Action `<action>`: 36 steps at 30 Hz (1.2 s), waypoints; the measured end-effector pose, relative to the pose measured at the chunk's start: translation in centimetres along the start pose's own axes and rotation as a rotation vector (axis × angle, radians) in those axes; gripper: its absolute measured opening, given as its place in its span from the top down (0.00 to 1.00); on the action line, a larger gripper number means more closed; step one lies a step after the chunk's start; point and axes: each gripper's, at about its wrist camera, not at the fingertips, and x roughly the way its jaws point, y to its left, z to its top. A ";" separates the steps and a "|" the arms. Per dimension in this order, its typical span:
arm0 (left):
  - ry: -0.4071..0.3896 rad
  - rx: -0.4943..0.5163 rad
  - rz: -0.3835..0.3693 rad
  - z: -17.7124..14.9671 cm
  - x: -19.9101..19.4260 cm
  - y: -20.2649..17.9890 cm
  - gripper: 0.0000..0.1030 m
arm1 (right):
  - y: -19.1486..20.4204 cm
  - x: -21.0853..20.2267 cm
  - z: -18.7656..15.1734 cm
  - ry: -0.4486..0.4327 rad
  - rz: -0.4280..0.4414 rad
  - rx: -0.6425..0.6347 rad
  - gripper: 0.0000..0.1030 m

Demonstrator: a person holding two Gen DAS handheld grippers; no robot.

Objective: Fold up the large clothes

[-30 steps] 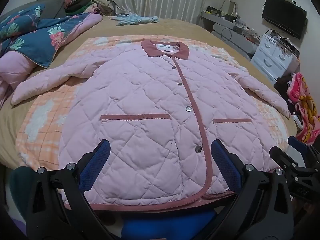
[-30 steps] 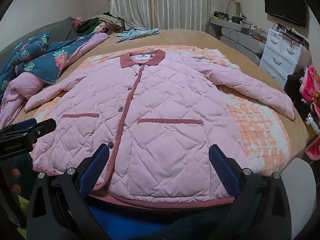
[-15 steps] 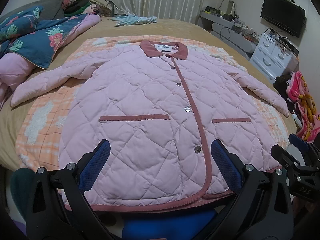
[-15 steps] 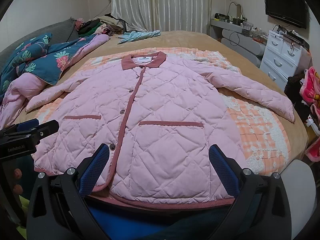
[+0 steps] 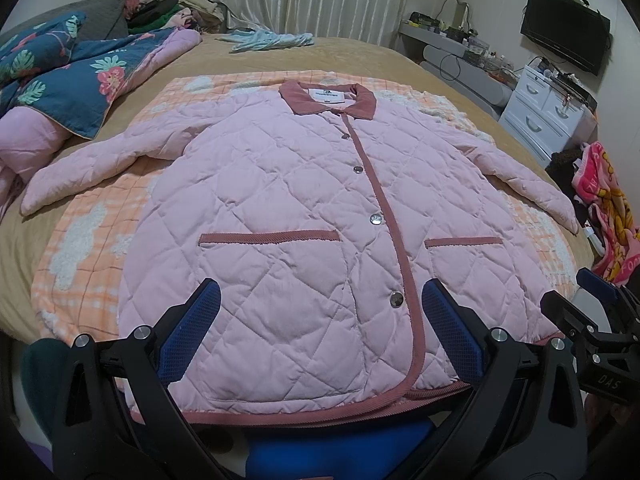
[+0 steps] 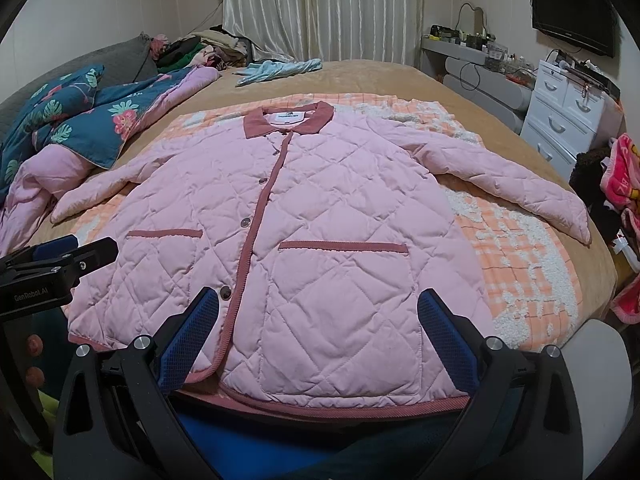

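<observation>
a blue floral quilt [image 5: 60, 80] with a pink lining is bunched at the left edge of the tan bed [image 5: 360, 60], and a heap of clothes [image 6: 200, 46] sits behind it near the curtain. in the middle of the bed an orange checked blanket [image 5: 80, 248] lies flat, and on it the pink quilted jacket [image 5: 288, 208] is spread face up, snapped shut, its darker pink collar [image 5: 326, 98] at the far end, both sleeves angled outward and its hem at the near edge. the left gripper [image 5: 320, 332] hangs above the hem with its blue-padded fingers spread wide, holding nothing. the right gripper [image 6: 318, 332] hangs just beside it over the jacket's other half, also spread wide and empty. a light blue garment [image 6: 280, 69] lies on the far part of the bed. to the right stand a white dresser [image 6: 568, 120] and a wall-mounted television [image 6: 572, 12].
</observation>
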 end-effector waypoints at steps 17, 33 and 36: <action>0.008 -0.003 0.000 -0.1 0.3 0.1 0.08 | 0.0 0.4 -0.1 0.005 0.004 0.006 0.04; 0.035 -0.015 0.011 0.7 1.5 0.7 0.08 | -0.3 1.4 0.9 0.011 0.017 0.014 0.04; 0.050 -0.024 -0.004 1.6 2.1 1.2 0.08 | -0.7 1.9 1.7 0.017 0.027 0.025 0.04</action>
